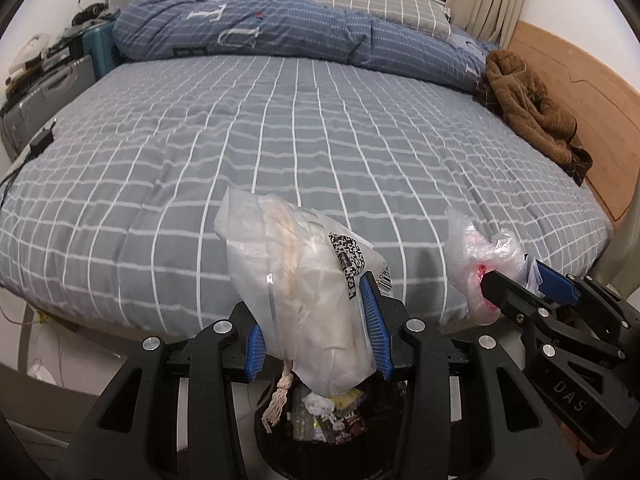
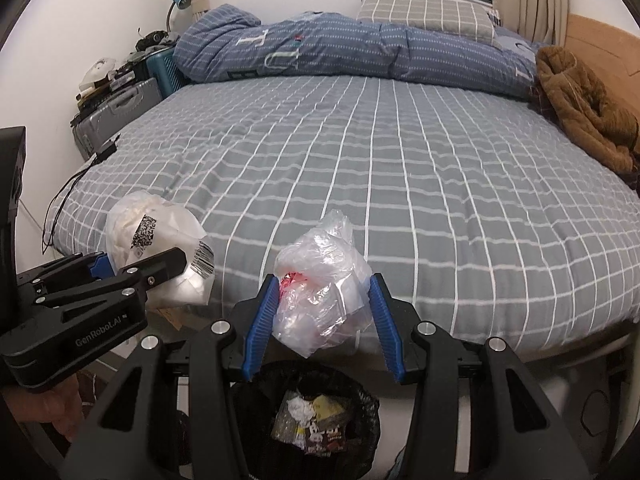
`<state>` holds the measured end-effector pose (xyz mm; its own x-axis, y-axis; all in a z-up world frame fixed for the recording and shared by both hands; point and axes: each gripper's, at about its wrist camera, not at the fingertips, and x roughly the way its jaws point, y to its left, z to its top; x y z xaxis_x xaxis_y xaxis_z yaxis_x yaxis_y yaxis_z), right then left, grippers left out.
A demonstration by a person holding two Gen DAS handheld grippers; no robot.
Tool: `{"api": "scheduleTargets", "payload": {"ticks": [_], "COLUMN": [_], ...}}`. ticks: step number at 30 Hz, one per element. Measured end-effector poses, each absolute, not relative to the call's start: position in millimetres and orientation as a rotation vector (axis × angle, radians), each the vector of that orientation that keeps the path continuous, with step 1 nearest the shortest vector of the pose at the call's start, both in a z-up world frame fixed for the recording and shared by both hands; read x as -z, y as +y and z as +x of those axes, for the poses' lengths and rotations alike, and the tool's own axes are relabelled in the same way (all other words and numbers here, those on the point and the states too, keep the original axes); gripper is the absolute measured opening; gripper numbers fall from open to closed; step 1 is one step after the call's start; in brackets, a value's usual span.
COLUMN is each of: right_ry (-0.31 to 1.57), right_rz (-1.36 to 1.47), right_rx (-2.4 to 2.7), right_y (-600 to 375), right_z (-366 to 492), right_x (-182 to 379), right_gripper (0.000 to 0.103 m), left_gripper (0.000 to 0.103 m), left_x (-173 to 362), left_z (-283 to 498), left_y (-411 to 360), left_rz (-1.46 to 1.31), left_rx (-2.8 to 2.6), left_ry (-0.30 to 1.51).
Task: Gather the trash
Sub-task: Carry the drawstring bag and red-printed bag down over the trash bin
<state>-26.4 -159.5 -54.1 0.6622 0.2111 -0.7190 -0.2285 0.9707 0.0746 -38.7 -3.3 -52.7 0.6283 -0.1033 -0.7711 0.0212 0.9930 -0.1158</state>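
A bedroom: a bed with a grey, white-checked cover point(image 1: 280, 128) fills the background, and at its foot stands a round bin lined with a black bag point(image 2: 248, 408), already holding scraps. The left gripper point(image 1: 316, 320) has its fingers clamped on a milky plastic bag with a barcode label point(image 1: 304, 288), hanging almost directly over the bin. The right gripper point(image 2: 324, 304) pinches a crumpled clear plastic wrapper with a red spot point(image 2: 320, 276), likewise just above the rim. Release looks next.

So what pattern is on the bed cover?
The bed cover is grey with a grid of white lines. It shows best in the right wrist view.
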Motion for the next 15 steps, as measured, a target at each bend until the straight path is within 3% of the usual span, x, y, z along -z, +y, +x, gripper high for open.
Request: {"api": "scheduleTargets", "payload": {"ticks": [15], "right_ry": [0.922], "right_rz": [-0.013], "right_rx": [-0.241], "right_y": [-158], "right_z": [-60], "right_x": [97], "right_gripper": [0.045], "left_gripper": [0.041], "left_x": [100], "left_z": [-77], "left_y": [0], "left_rz": [-0.113], "left_rx": [0.054], "left_ry": [1.007]}}
